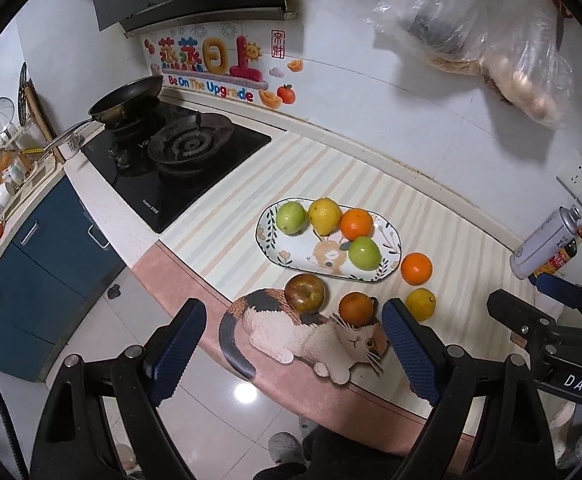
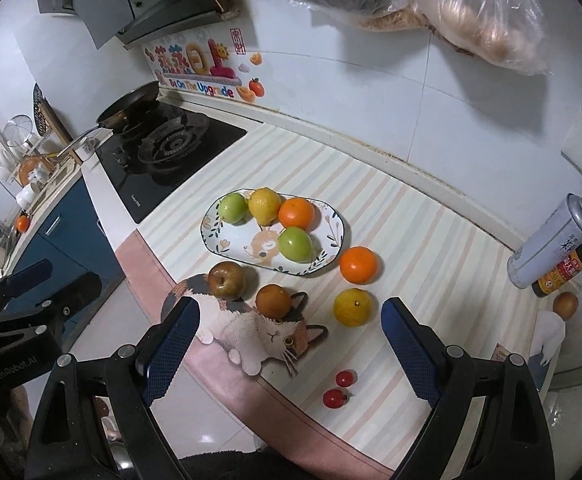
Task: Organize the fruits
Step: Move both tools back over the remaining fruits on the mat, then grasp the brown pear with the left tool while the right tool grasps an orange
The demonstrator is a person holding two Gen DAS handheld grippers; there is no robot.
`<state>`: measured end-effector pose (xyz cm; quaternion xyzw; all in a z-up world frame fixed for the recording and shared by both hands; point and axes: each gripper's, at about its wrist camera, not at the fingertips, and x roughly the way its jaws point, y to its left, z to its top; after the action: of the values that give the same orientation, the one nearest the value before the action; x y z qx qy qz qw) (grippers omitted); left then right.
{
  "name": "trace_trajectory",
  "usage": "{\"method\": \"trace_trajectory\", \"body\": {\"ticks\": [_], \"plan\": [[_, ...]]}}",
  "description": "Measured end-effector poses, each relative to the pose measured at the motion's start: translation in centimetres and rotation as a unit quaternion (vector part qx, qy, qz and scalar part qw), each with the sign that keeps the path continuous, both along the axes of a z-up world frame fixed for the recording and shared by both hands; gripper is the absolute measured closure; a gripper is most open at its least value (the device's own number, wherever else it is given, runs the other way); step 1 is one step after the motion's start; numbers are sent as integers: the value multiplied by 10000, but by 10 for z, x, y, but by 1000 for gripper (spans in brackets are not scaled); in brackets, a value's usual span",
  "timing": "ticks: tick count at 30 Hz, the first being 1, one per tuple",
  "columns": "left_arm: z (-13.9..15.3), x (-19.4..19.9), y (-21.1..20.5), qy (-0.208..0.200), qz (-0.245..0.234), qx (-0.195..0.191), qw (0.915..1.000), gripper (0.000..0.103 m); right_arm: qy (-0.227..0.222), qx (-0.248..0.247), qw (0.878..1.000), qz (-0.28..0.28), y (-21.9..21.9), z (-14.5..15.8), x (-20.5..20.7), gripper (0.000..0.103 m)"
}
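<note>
Both grippers, left [image 1: 293, 344] and right [image 2: 291, 344], hovered spread wide and empty. Loose fruit lay ahead beside the plate [image 2: 211, 236]; the yellow citrus [image 2: 352, 307] sat nearest the right gripper.

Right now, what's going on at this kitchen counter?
Someone is sorting fruit with a pair of tongs in each hand. Both the left tongs and right tongs are open and empty, held above the counter edge. The plate holds four fruits. An apple, three oranges and two small tomatoes lie loose on the striped mat.
</note>
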<state>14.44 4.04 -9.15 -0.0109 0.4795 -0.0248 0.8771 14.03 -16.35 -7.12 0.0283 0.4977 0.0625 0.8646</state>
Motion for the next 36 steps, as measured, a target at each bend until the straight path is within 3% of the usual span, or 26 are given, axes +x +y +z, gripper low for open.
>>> {"method": "trace_trajectory", "body": {"ticks": [10, 16, 19, 25, 30, 36], "plan": [[6, -7, -1, -37, -4, -103, 9999, 13, 24, 231, 9997, -17, -2, 3, 1, 9], [-1, 8, -3, 38, 82, -100, 9999, 13, 166, 399, 9989, -167, -11, -13, 16, 9], [-15, 24, -2, 101, 148, 45, 9998, 0, 420, 478, 9976, -279, -18, -38, 31, 9], [-65, 61, 10, 605, 418, 279, 9969, 0, 1064, 734, 9909, -370, -23, -117, 63, 9], [-121, 87, 21, 1291, 630, 259, 9893, 0, 1791, 1309, 9744, -376, -10, -196, 92, 9], [-172, 110, 24, 1957, 703, 182, 9780, 0, 2294, 1354, 9636, -232, 24, -267, 120, 18]]}}
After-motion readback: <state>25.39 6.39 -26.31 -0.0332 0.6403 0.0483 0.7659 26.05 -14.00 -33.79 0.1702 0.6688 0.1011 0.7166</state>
